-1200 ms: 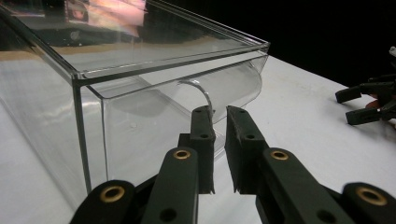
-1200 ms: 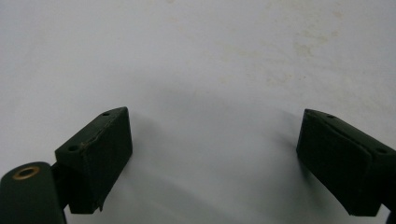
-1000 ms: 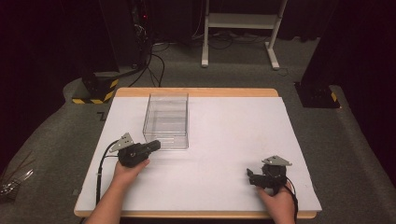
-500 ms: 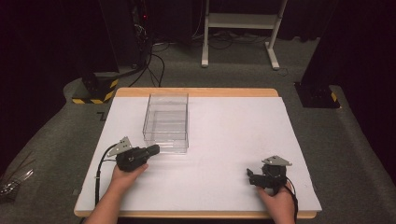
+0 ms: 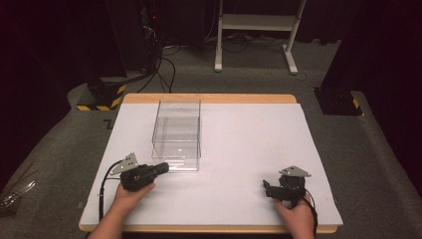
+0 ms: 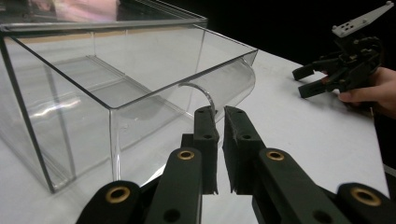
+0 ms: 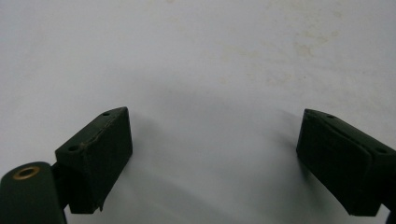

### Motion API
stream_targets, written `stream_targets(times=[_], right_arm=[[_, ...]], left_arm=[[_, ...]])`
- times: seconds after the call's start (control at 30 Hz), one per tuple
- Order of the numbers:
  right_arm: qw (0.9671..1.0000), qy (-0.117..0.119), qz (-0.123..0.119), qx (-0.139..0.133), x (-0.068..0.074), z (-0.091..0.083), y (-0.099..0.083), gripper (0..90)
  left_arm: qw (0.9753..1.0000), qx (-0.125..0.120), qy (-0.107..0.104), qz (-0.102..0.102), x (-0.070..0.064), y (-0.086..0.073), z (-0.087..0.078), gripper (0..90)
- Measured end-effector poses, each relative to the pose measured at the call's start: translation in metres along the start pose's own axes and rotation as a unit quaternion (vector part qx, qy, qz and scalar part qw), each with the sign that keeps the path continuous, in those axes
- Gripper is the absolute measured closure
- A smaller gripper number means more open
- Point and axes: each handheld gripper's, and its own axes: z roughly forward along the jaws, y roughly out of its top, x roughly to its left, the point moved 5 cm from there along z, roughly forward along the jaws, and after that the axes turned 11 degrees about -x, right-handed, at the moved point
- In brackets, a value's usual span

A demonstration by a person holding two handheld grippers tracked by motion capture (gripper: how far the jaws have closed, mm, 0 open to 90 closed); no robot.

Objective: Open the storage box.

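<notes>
Since the clear box [image 5: 178,135] lies lengthwise away from us on the white table [image 5: 249,144], left of centre, we judge the left tongs [image 6: 216,116] the nearer: nearly shut on nothing, tips at its curved front handle [image 6: 198,93]. Right tongs [image 5: 268,189] rest wide open, empty, well apart.

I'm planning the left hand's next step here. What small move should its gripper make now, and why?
Probably ease the left gripper forward and close on the curved handle of the clear box. Its jaws stand nearly shut with a narrow gap, tips right at the handle but not visibly clamped on it. The right gripper rests open on the table, apart.
</notes>
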Motion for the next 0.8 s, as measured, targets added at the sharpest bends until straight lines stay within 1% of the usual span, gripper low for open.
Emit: stream_targets(times=[0.17, 0.23, 0.33, 0.4, 0.43, 0.5, 0.53, 0.6, 0.7, 0.8], right_arm=[[1.0000, 0.000, 0.000, 0.000, 0.000, 0.000, 0.000, 10.5], [1.0000, 0.000, 0.000, 0.000, 0.000, 0.000, 0.000, 10.5], [1.0000, 0.000, 0.000, 0.000, 0.000, 0.000, 0.000, 10.5], [1.0000, 0.000, 0.000, 0.000, 0.000, 0.000, 0.000, 10.5], [1.0000, 0.000, 0.000, 0.000, 0.000, 0.000, 0.000, 10.5], [1.0000, 0.000, 0.000, 0.000, 0.000, 0.000, 0.000, 10.5], [1.0000, 0.000, 0.000, 0.000, 0.000, 0.000, 0.000, 10.5], [1.0000, 0.000, 0.000, 0.000, 0.000, 0.000, 0.000, 10.5], [1.0000, 0.000, 0.000, 0.000, 0.000, 0.000, 0.000, 10.6], [1.0000, 0.000, 0.000, 0.000, 0.000, 0.000, 0.000, 10.6]], left_arm=[[1.0000, 0.005, -0.008, 0.000, -0.009, -0.002, -0.006, 84.1], [0.9999, 0.008, -0.013, 0.003, -0.013, -0.003, -0.009, 84.2], [0.9997, 0.011, -0.022, 0.000, -0.019, -0.005, -0.013, 84.4], [0.9993, 0.019, -0.030, 0.005, -0.025, -0.007, -0.016, 84.7], [0.9993, 0.019, -0.030, 0.005, -0.025, -0.007, -0.016, 84.8], [0.9989, 0.026, -0.038, 0.011, -0.032, -0.009, -0.019, 85.0], [0.9989, 0.026, -0.038, 0.011, -0.032, -0.009, -0.019, 85.1], [0.9984, 0.031, -0.045, 0.014, -0.038, -0.010, -0.022, 85.2], [0.9981, 0.036, -0.049, 0.015, -0.041, -0.012, -0.025, 85.3], [0.9980, 0.034, -0.051, 0.015, -0.042, -0.013, -0.029, 85.3]])
